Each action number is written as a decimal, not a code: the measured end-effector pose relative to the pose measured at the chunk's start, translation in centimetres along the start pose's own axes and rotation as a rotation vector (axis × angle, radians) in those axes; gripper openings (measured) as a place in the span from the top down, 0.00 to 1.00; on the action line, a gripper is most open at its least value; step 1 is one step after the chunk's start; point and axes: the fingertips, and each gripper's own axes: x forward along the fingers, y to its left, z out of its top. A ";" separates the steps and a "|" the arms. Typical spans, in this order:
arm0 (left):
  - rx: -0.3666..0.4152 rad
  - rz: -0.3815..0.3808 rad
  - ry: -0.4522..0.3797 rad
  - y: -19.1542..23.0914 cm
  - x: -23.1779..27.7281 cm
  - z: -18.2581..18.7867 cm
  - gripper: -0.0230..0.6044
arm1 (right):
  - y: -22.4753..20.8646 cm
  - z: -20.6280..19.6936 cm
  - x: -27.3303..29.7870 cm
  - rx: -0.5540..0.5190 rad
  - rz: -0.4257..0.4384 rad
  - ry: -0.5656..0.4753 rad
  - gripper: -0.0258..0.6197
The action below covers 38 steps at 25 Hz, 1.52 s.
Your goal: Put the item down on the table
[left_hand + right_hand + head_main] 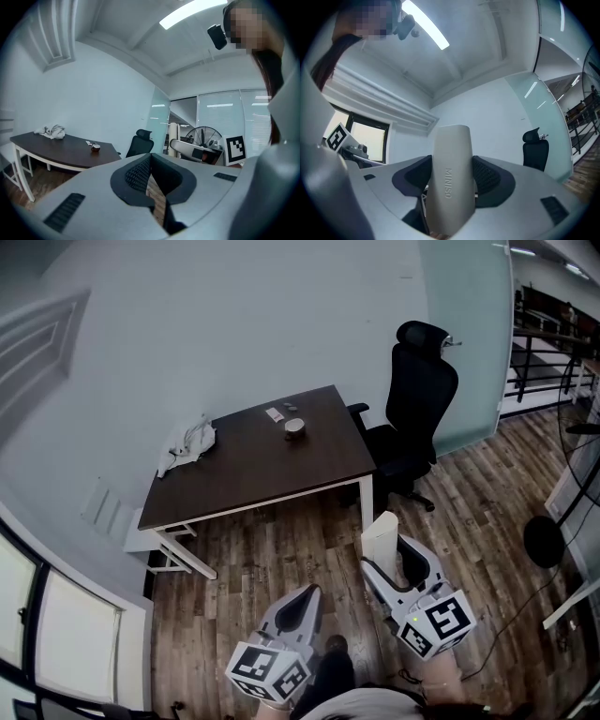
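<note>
- Step in hand, by judgement: carry toward the bench, with set-down not yet begun.
- Held in the right gripper (451, 172): tall off-white rounded plastic case (450, 150), upright, with jaws set wide and pressed on both its flanks.
- Located over the wood-plank floor (281, 559), well apart from the dark brown rectangular bench on white legs (253, 474).
- Left gripper (305, 601): jaws narrow, tips together, nothing between.
- Next move, as judged: advance to the bench, lower onto a bare part of the top, then release. Likely to topple if freed before contact.
- On the bench: crumpled white cloth (187, 440) at the left end and a small round brown object (294, 428) toward the far edge. Middle and near part bare.
- Room: pale wall behind, black office chair (417, 399) just beside the bench's right end.
</note>
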 end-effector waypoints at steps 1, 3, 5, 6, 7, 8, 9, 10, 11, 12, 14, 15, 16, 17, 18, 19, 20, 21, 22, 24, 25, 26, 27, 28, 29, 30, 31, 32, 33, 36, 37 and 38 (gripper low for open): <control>-0.002 0.000 -0.001 0.8 0.4 0.2 0.93 | -0.2 -0.1 0.9 0.001 -0.001 0.003 0.53; -0.008 -0.003 -0.002 2.5 1.3 0.8 0.93 | -0.5 -0.5 2.7 -0.001 -0.005 0.015 0.53; -0.017 -0.007 -0.003 4.3 2.3 1.4 0.93 | -0.8 -0.7 4.9 -0.006 -0.009 0.026 0.53; -0.019 -0.011 -0.005 5.3 2.8 1.7 0.93 | -0.9 -0.7 6.0 -0.006 -0.009 0.029 0.53; -0.020 -0.015 -0.008 6.3 3.3 2.0 0.93 | -1.0 -0.8 7.0 -0.005 -0.009 0.029 0.53; -0.019 -0.018 -0.010 7.1 3.7 2.3 0.93 | -1.0 -0.9 8.0 -0.002 -0.008 0.030 0.53; -0.019 -0.020 -0.012 8.0 4.2 2.5 0.93 | -1.1 -1.0 8.9 0.000 -0.008 0.031 0.53; -0.019 -0.021 -0.014 8.8 4.6 2.7 0.93 | -1.1 -1.1 9.8 0.002 -0.008 0.033 0.53; -0.021 -0.022 -0.015 9.6 4.9 3.0 0.93 | -1.2 -1.2 10.7 0.004 -0.008 0.035 0.53; -0.022 -0.021 -0.015 10.5 5.3 3.2 0.93 | -1.3 -1.3 11.6 0.005 -0.009 0.036 0.53; -0.025 -0.018 -0.011 12.2 6.0 3.7 0.93 | -1.5 -1.5 13.4 0.011 -0.009 0.036 0.53; -0.027 -0.020 -0.012 13.1 6.4 3.9 0.93 | -1.5 -1.6 14.3 0.016 -0.010 0.035 0.53; -0.030 -0.021 -0.014 14.0 6.7 4.1 0.93 | -1.6 -1.7 15.2 0.022 -0.011 0.034 0.53; -0.034 -0.020 -0.015 14.9 7.1 4.3 0.93 | -1.7 -1.8 16.2 0.028 -0.011 0.034 0.53; -0.037 -0.018 -0.014 15.8 7.4 4.5 0.93 | -1.8 -2.0 17.1 0.033 -0.011 0.035 0.53; -0.040 -0.016 -0.013 16.7 7.7 4.7 0.93 | -1.9 -2.1 18.0 0.037 -0.011 0.037 0.53; -0.041 -0.015 -0.013 17.5 8.0 5.0 0.93 | -1.9 -2.3 18.9 0.037 -0.012 0.041 0.53; -0.041 -0.015 -0.014 18.4 8.2 5.2 0.93 | -1.9 -2.5 19.7 0.036 -0.014 0.044 0.53; -0.041 -0.016 -0.017 19.2 8.5 5.4 0.93 | -1.9 -2.5 20.6 0.036 -0.016 0.044 0.53; -0.039 -0.020 -0.023 20.7 9.0 5.7 0.93 | -1.9 -2.6 22.2 0.042 -0.018 0.036 0.53; -0.037 -0.019 -0.022 21.4 9.2 5.9 0.93 | -2.0 -2.6 22.9 0.046 -0.018 0.031 0.53; -0.035 -0.018 -0.021 22.1 9.5 6.1 0.93 | -2.0 -2.6 23.6 0.049 -0.020 0.027 0.53; -0.032 -0.018 -0.020 22.9 9.8 6.4 0.93 | -2.1 -2.6 24.3 0.050 -0.023 0.025 0.53; -0.030 -0.021 -0.021 23.5 10.0 6.7 0.93 | -2.1 -2.6 25.0 0.051 -0.027 0.025 0.53; -0.029 -0.028 -0.025 24.0 10.2 6.9 0.93 | -2.2 -2.6 25.5 0.051 -0.031 0.027 0.53; -0.027 -0.036 -0.031 24.5 10.3 7.0 0.93 | -2.1 -2.7 25.9 0.051 -0.035 0.028 0.53; -0.025 -0.043 -0.036 24.8 10.4 7.2 0.93 | -2.1 -2.7 26.3 0.050 -0.039 0.031 0.53; -0.021 -0.046 -0.038 25.2 10.6 7.4 0.93 | -2.0 -2.8 26.7 0.048 -0.042 0.034 0.53; -0.019 -0.047 -0.038 25.6 10.7 7.7 0.93 | -1.9 -2.8 27.2 0.046 -0.043 0.036 0.53; -0.020 -0.046 -0.038 26.5 11.1 8.4 0.93 | -1.7 -2.7 28.5 0.037 -0.039 0.038 0.53; -0.020 -0.047 -0.039 26.7 11.3 8.6 0.93 | -1.7 -2.6 28.9 0.032 -0.036 0.036 0.53; -0.021 -0.049 -0.040 27.0 11.6 8.7 0.93 | -1.8 -2.5 29.2 0.028 -0.034 0.036 0.53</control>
